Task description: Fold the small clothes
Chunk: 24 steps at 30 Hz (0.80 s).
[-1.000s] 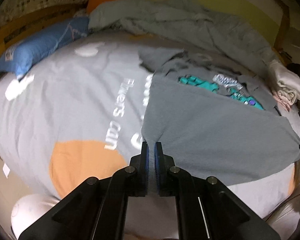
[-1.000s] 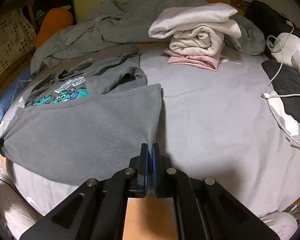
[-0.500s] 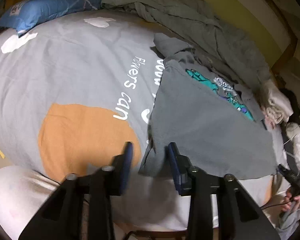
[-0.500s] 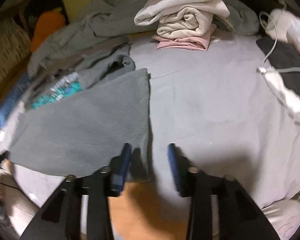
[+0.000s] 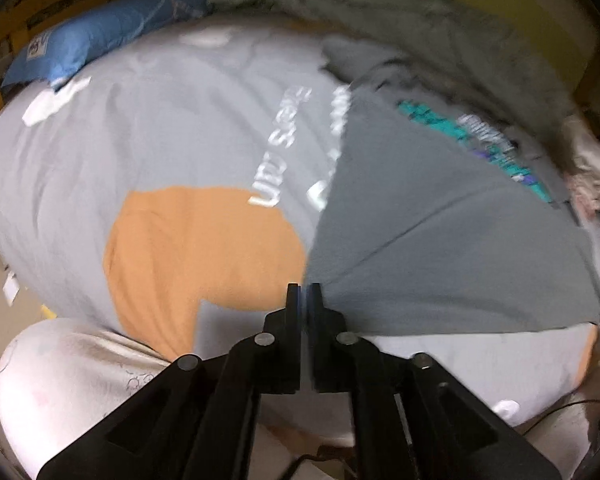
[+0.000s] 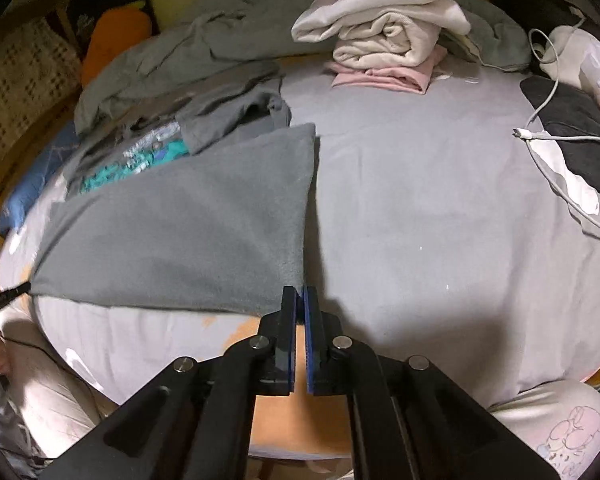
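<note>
Left gripper (image 5: pixel 304 294) clamps near corner of grey shirt (image 5: pixel 440 240); right gripper (image 6: pixel 300 300) pinches opposite corner. Shirt hem stretched taut over bedsheet (image 6: pixel 420 200).

Free room: bare grey bedsheet (image 6: pixel 412 208) right of the grey shirt (image 6: pixel 188 232), open from the near bed edge back toward the folded stack (image 6: pixel 384 40).
Obstacles, right: white cable (image 6: pixel 548 148) and dark garment (image 6: pixel 576 136) along the far-right margin.
Obstacles, rear: crumpled grey blanket (image 6: pixel 172 64), bunched against the shirt's upper part.
Left side: printed sheet area (image 5: pixel 172 152) open; blue pillow (image 5: pixel 100 40) at the far edge.
</note>
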Motion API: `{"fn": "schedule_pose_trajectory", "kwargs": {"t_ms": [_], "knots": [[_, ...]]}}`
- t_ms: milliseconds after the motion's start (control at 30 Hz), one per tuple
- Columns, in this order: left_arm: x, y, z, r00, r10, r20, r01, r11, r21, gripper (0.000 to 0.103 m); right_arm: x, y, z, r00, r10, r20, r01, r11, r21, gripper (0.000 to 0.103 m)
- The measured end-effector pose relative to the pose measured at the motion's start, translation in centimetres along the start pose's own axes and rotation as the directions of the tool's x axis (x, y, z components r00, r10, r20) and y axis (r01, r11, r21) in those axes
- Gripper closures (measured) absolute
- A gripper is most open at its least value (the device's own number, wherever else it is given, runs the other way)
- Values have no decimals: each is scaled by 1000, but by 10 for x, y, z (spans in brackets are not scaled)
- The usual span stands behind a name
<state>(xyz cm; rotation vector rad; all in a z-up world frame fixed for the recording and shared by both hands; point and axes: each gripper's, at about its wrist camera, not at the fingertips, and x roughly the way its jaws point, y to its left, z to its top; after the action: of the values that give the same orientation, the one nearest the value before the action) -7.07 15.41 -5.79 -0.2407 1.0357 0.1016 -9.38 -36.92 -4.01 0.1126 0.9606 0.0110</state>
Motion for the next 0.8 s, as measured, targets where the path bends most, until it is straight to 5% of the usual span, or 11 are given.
{"fn": "schedule_pose_trajectory", "kwargs": {"t_ms": [67,200,367,467,633,700,800], "knots": [[-4,-4,6,1000,6,19,-6,1000,1,94,5,-4,6,997,-76,6,76,997,11,95],[-36,-19,24,987,-34,155,26,998,49,63,-13,-18,27,994,-56,93,49,996,74,85],[-40,-55,77,975,-92,204,67,990,128,63,-22,21,82,985,18,174,-1,995,-97,69],[-16,-83,116,980,-123,157,90,975,205,63,-7,67,117,980,115,164,-71,966,-249,56],[27,-111,155,989,-90,120,60,971,229,63,49,137,152,982,179,56,-146,917,-373,56],[43,-114,159,989,-86,119,57,971,231,63,77,157,159,984,176,4,-160,900,-405,56],[69,-113,156,995,-41,93,17,969,245,63,114,186,159,998,67,-1,-59,873,-484,56]]}}
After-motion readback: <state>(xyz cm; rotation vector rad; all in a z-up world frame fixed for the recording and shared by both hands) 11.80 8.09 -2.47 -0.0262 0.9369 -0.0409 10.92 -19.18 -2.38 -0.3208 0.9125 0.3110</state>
